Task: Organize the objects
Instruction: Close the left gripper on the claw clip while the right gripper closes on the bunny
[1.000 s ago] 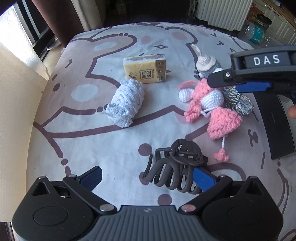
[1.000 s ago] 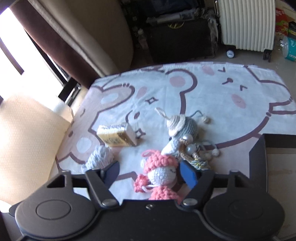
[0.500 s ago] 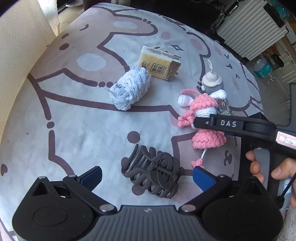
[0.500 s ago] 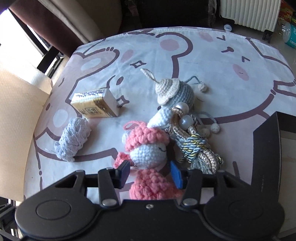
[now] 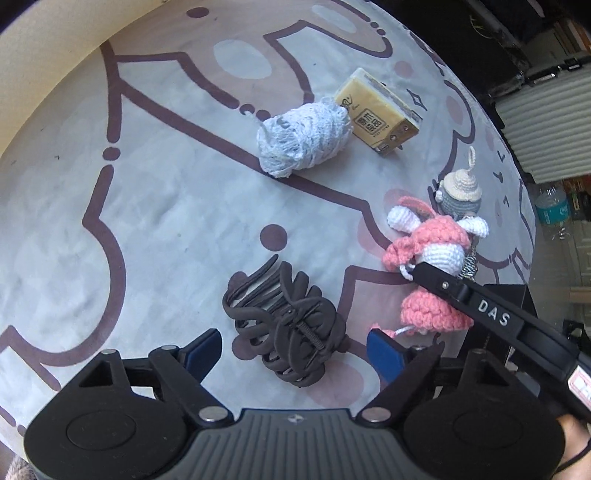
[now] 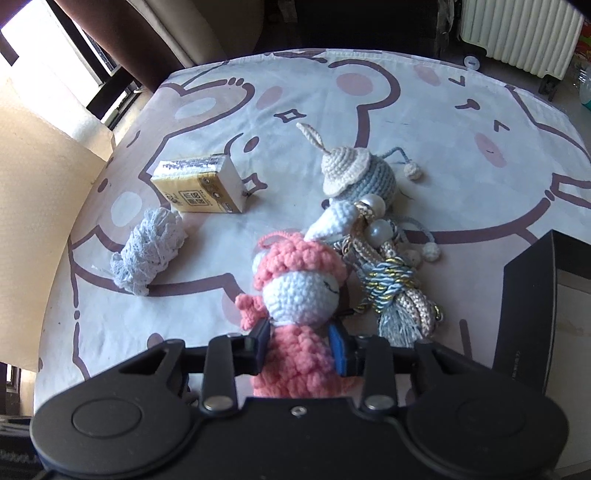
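Observation:
My right gripper (image 6: 300, 345) is shut on the pink crochet doll (image 6: 295, 295), its pads pressing the doll's body just below the white head. The doll also shows in the left wrist view (image 5: 432, 258), with the right gripper (image 5: 424, 275) across it. My left gripper (image 5: 293, 350) is open, its fingers on either side of a dark brown hair claw clip (image 5: 288, 325) lying on the cloth. A grey crochet doll with a cream hat (image 6: 354, 173) and a tasselled cord with pearls (image 6: 395, 284) lie beside the pink doll.
A yellow tissue pack (image 6: 201, 184) and a white lace bundle (image 6: 147, 251) lie to the left on the bear-print cloth (image 6: 461, 166). A black box (image 6: 532, 306) stands at the right edge. A white radiator (image 6: 517, 33) stands beyond the table.
My right gripper has closed from wide open onto the pink doll's body. My left gripper has moved in and lower, bringing the hair clip between its open fingers.

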{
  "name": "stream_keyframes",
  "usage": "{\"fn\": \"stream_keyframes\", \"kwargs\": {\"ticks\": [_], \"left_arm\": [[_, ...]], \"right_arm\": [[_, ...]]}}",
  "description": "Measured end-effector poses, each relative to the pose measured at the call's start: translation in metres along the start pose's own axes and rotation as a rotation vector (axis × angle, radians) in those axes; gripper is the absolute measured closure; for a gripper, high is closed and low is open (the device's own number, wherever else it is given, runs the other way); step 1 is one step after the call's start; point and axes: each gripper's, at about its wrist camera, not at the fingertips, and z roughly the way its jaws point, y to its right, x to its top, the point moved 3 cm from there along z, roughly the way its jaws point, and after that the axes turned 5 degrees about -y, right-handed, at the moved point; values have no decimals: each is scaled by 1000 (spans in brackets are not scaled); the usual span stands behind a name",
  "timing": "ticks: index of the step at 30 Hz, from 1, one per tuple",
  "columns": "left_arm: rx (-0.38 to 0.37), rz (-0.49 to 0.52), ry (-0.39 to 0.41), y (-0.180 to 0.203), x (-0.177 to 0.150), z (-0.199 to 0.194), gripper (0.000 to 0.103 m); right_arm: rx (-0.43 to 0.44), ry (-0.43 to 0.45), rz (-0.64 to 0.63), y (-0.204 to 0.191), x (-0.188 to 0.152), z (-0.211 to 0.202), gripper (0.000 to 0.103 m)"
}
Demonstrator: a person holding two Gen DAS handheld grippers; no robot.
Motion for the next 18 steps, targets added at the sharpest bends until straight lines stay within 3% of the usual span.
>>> {"fn": "stream_keyframes", "kwargs": {"ticks": [4,11,13,18], "left_arm": [[1,-40,12,6,-1,4,19],[109,11,61,14,2,17,34],[120,36,72,16,3,18,34],[187,256,145,41,1,16,42]], "right_arm": [[5,16,-26,1,-6,-12,68],[23,45,-33,9,-14,-28,68],[24,51,-34,13,-16,-31,68],[32,63,-11,23,-19,-38,68]]}}
